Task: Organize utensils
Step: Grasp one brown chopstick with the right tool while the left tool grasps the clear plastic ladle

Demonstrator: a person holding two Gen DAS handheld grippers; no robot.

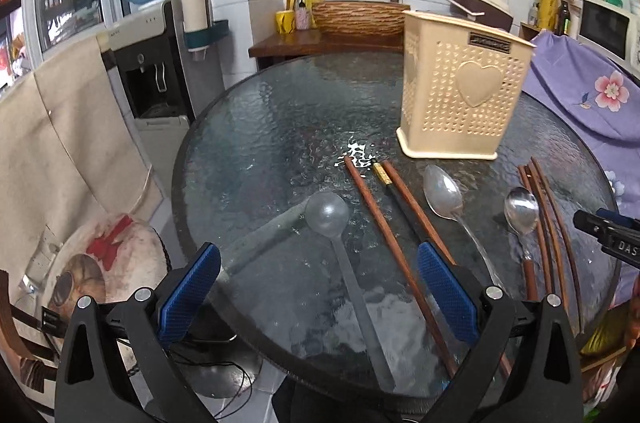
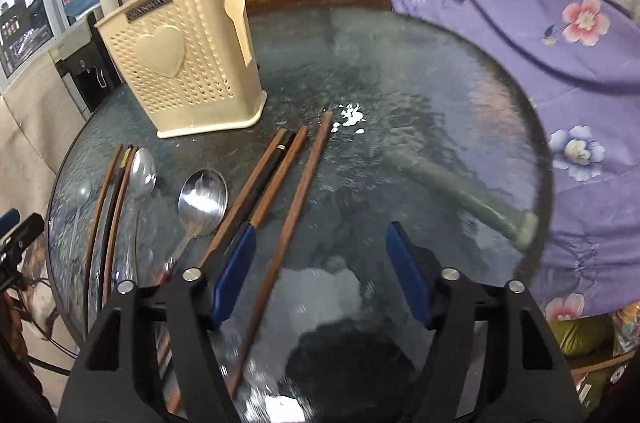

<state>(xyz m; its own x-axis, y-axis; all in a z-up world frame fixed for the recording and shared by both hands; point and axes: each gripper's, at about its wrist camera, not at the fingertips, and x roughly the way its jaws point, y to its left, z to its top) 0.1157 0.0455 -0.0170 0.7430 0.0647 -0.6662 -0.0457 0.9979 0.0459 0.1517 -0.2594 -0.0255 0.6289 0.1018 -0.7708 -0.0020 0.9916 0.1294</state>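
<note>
A cream perforated utensil holder [image 1: 460, 103] [image 2: 180, 71] with a heart on its side stands on the round glass table [image 1: 260, 127]. In front of it lie brown chopsticks [image 1: 384, 223], a grey long-handled spoon [image 1: 328, 215], two steel spoons [image 1: 442, 191] [image 1: 520, 211] and more chopsticks [image 1: 548, 223]. My left gripper [image 1: 316, 249] is open above the grey spoon's handle. My right gripper [image 2: 320, 229] is open above the table. A single chopstick [image 2: 296, 207] lies below, close to its left finger [image 2: 236, 263]. Neither gripper holds anything.
A purple floral cloth [image 2: 560, 63] covers the table's right side and beyond. A water dispenser [image 1: 152, 75] and a cushioned chair [image 1: 100, 263] stand at the left. A wooden sink counter [image 1: 352, 19] runs behind the table. The table's near edge lies under both grippers.
</note>
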